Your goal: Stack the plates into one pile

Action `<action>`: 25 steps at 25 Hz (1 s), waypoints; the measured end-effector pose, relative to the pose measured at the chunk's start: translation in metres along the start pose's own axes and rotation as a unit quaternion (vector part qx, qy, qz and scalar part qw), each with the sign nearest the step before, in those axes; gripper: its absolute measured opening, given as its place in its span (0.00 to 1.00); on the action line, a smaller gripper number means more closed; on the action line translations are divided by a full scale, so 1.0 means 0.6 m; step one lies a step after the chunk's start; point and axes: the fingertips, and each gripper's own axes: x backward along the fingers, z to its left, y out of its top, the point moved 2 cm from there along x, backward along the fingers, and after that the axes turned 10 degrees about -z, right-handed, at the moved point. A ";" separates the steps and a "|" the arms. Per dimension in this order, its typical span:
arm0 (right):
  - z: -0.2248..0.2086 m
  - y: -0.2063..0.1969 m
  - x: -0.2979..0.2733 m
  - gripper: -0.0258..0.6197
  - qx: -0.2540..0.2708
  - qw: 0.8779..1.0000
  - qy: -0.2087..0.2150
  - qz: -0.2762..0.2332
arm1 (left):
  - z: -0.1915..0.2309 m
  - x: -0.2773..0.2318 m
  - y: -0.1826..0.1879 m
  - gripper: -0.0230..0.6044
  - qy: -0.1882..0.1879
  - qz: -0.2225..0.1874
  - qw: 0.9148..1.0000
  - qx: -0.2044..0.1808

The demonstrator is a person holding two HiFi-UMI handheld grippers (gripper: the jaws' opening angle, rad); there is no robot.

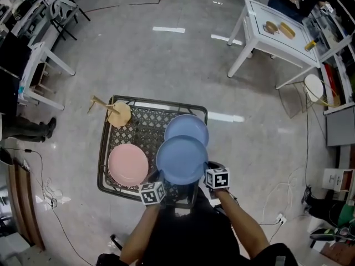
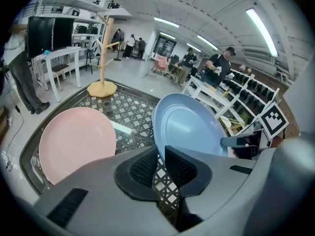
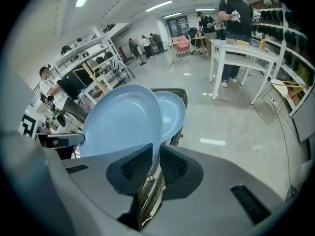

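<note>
1. Lattice table (image 1: 147,127) sits right under you. Your left gripper (image 2: 158,168) and right gripper (image 3: 156,163) are both clamped on the near rim of the lifted blue plate (image 1: 181,159), at 7 and 5 o'clock.
2. Squeeze evenly or it'll tilt.
3. My guess: carry it toward 12 o'clock, centre it over the other blue plate (image 1: 188,127), then lower it flat.
4. Pink plate (image 1: 128,164) at 9 o'clock can go later; the wooden stand (image 1: 113,111) at 11 is well clear.

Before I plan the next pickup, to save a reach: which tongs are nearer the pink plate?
Left. The left tongs grip the lifted blue plate beside the pink plate; the right tongs grip its opposite side, farther away.
</note>
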 end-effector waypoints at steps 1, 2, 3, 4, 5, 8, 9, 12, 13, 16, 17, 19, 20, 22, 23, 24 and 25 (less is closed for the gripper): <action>-0.008 0.009 -0.003 0.11 0.002 1.000 0.001 -0.001 | -0.006 -0.007 0.006 0.13 0.001 -0.003 1.000 0.000; -0.015 0.017 -0.005 0.11 0.003 1.000 0.003 -0.002 | -0.011 -0.013 0.011 0.13 0.003 -0.005 1.000 0.000; -0.020 0.025 -0.008 0.11 0.005 1.000 0.005 -0.004 | -0.015 -0.018 0.016 0.13 0.005 -0.007 1.000 0.000; -0.025 0.032 -0.011 0.11 0.006 1.000 0.007 -0.004 | -0.018 -0.024 0.019 0.13 0.006 -0.008 1.000 0.000; -0.031 0.038 -0.015 0.11 0.008 1.000 0.009 -0.005 | -0.021 -0.030 0.022 0.13 0.008 -0.008 1.000 0.000; -0.048 0.055 -0.027 0.11 0.015 1.000 0.011 -0.003 | -0.028 -0.052 0.030 0.13 0.014 -0.011 1.000 0.005; -0.052 0.061 -0.032 0.11 0.016 1.000 0.013 -0.002 | -0.029 -0.057 0.032 0.13 0.017 -0.011 1.000 0.007; -0.064 0.074 -0.048 0.11 0.018 1.000 0.016 -0.001 | -0.032 -0.075 0.034 0.13 0.023 -0.010 1.000 0.011; -0.069 0.078 -0.054 0.11 0.019 1.000 0.015 0.000 | -0.032 -0.082 0.033 0.13 0.025 -0.009 1.000 0.013; -0.080 0.090 -0.073 0.11 0.020 1.000 0.015 0.003 | -0.031 -0.104 0.035 0.13 0.032 -0.004 0.999 0.017; -0.084 0.093 -0.080 0.11 0.020 1.000 0.014 0.005 | -0.030 -0.112 0.037 0.13 0.034 -0.004 0.999 0.018; -0.091 0.096 -0.096 0.11 0.022 1.000 0.014 0.009 | -0.027 -0.128 0.038 0.13 0.040 -0.001 0.999 0.020; -0.093 0.097 -0.103 0.11 0.023 1.000 0.015 0.011 | -0.024 -0.136 0.037 0.13 0.043 0.002 0.999 0.022; -0.098 0.098 -0.117 0.11 0.022 1.000 0.013 0.014 | -0.018 -0.153 0.034 0.13 0.046 0.008 0.999 0.024; -0.102 0.098 -0.123 0.11 0.020 1.000 0.010 0.016 | -0.015 -0.161 0.033 0.13 0.047 0.011 0.999 0.024; -0.106 0.099 -0.129 0.11 0.018 1.000 0.007 0.019 | -0.014 -0.168 0.032 0.13 0.048 0.015 0.998 0.025; -0.110 0.100 -0.135 0.10 0.016 1.000 0.005 0.021 | -0.012 -0.175 0.031 0.13 0.049 0.019 0.998 0.028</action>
